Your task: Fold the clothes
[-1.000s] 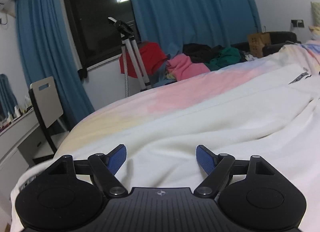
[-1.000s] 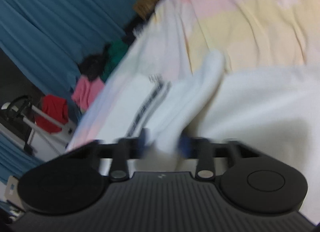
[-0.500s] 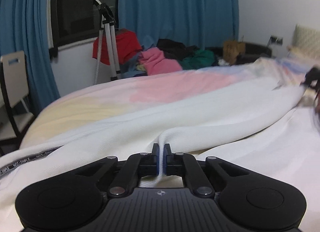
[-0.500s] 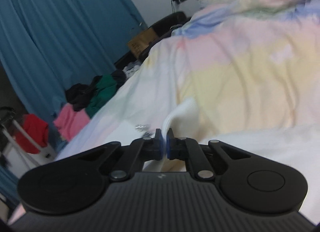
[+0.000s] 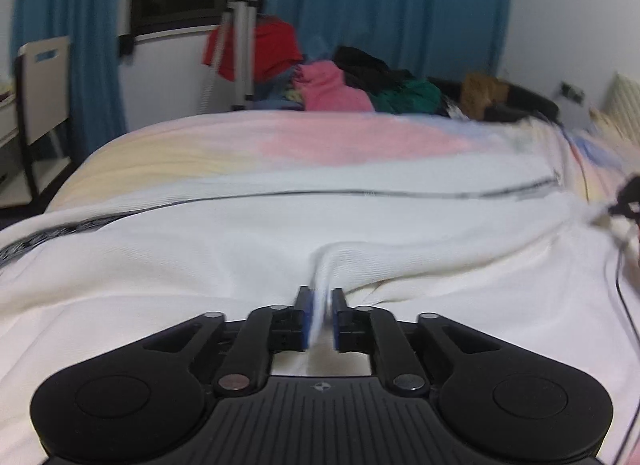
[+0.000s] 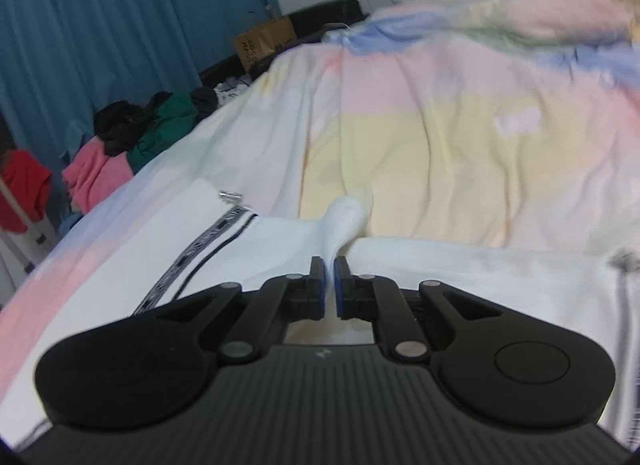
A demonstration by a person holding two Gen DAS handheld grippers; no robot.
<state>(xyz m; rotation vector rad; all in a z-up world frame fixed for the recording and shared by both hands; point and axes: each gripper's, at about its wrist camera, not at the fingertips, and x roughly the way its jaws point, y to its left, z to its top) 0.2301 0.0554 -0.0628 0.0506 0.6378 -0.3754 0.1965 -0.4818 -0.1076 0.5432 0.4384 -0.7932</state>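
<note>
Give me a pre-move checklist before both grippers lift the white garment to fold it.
1. Left gripper pinching a ridge of the white knit garment: ok, though its jaws have just opened slightly.
2. Right gripper shut on the garment's white fold: ok.
3. Garment's black patterned stripe lying flat: ok.
4. Pastel striped bedspread not caught in either grip: cannot tell.
5. Thin black cable clear of the garment: not ok, it crosses the cloth.

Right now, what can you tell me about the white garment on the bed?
The white garment looks like a soft ribbed knit with a black-and-white patterned band and a thin dark line beside it. It lies spread and rumpled across the pastel bedcover. The left hand-held gripper pinches a raised fold of it; the right hand-held gripper pinches another fold. Its full shape is out of view.
</note>
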